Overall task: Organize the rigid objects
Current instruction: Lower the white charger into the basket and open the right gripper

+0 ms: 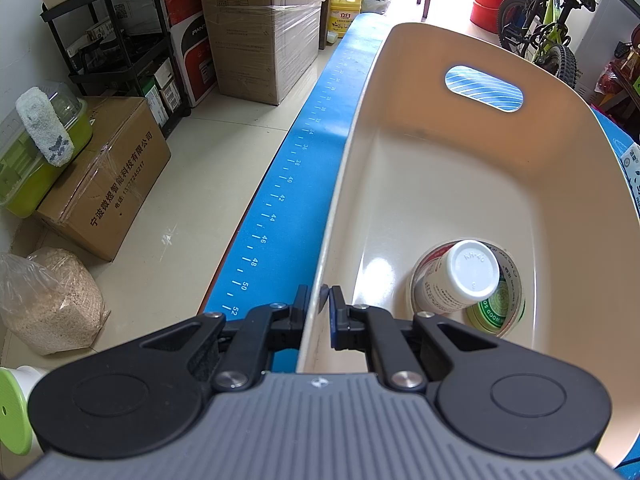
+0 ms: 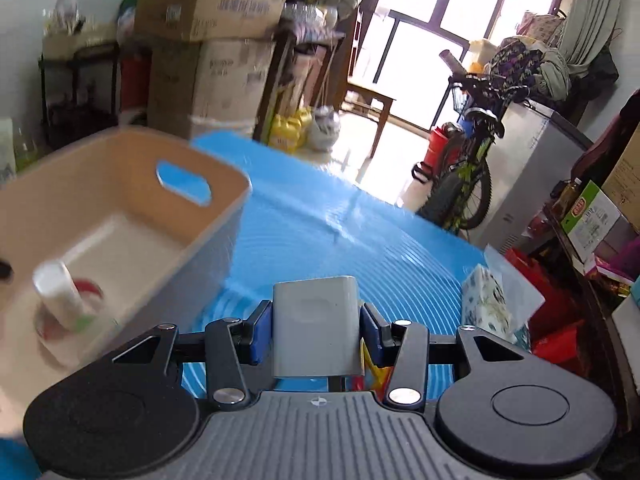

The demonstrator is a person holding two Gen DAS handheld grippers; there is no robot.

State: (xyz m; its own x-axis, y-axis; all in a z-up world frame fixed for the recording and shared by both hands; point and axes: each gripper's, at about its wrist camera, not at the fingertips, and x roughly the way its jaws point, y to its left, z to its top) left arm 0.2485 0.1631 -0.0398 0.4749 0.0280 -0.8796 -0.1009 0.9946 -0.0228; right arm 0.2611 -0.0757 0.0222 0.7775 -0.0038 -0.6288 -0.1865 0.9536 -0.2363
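Most of the bin (image 1: 420,200) floor lies bare; a white bottle (image 1: 460,276) leaning in a tape roll (image 1: 500,304) blocks its near corner. The blue mat (image 2: 340,232) beside it is open.

The floor (image 1: 224,160) has pale glossy tiles. Stacked cardboard boxes (image 1: 260,28) stand against the wall beside a black metal shelf (image 1: 120,40). Strong daylight comes through large windows (image 2: 452,32), near a wooden chair (image 2: 368,100) and a green bicycle (image 1: 548,28).
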